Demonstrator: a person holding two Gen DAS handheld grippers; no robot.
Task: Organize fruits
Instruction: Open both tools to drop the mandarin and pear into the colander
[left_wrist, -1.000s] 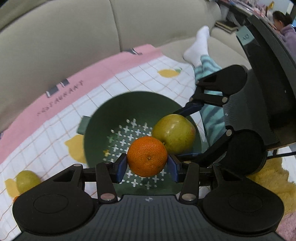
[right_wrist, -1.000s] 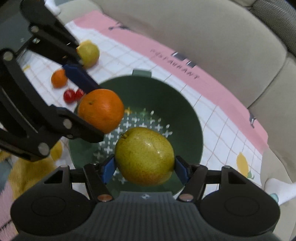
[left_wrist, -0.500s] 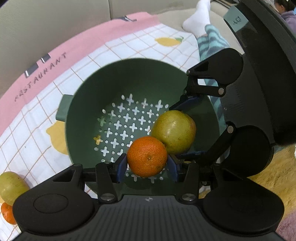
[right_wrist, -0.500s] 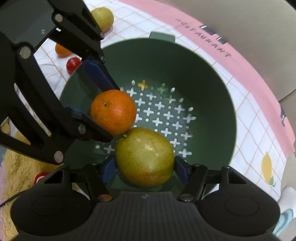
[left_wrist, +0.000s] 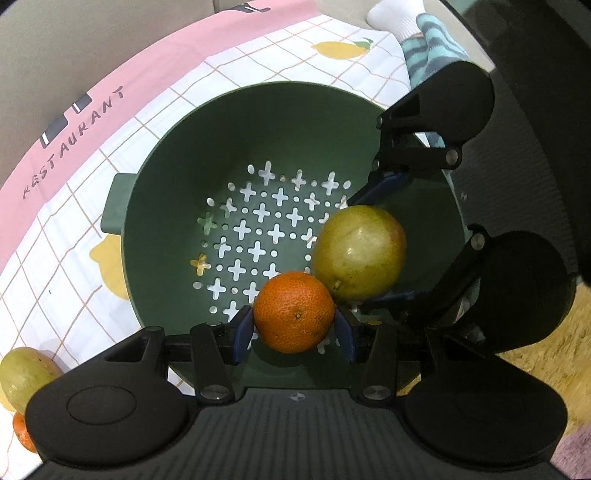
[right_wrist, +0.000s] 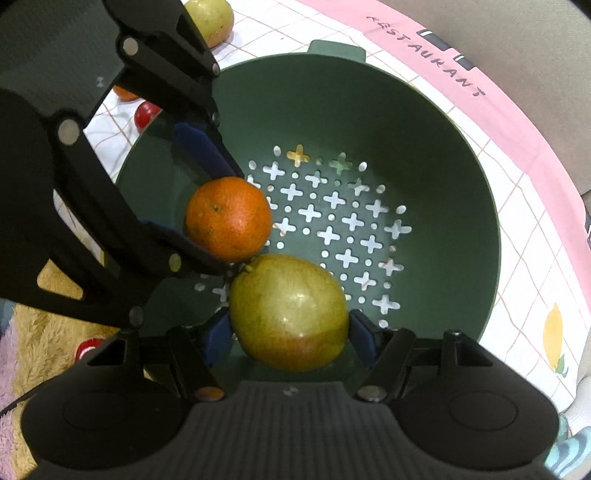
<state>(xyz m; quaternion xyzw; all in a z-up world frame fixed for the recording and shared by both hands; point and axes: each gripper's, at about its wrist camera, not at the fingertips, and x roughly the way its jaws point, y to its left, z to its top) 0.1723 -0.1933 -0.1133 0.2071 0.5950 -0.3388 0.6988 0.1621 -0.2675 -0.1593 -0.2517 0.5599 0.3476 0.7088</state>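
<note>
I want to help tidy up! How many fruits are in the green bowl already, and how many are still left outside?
None lies loose in the green bowl yet. The left tool holds an orange and the right tool a green pear, both low inside it. Still on the cloth: another pear, a small orange, and a red cherry tomato.

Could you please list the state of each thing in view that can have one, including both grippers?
left gripper: jaws shut on the orange.
right gripper: jaws shut on the pear.
orange: held inside the colander, beside the pear.
pear: held inside the colander.
green colander: upright on the cloth, nothing lying loose in it.
second pear: loose on the cloth, outside the colander.
</note>
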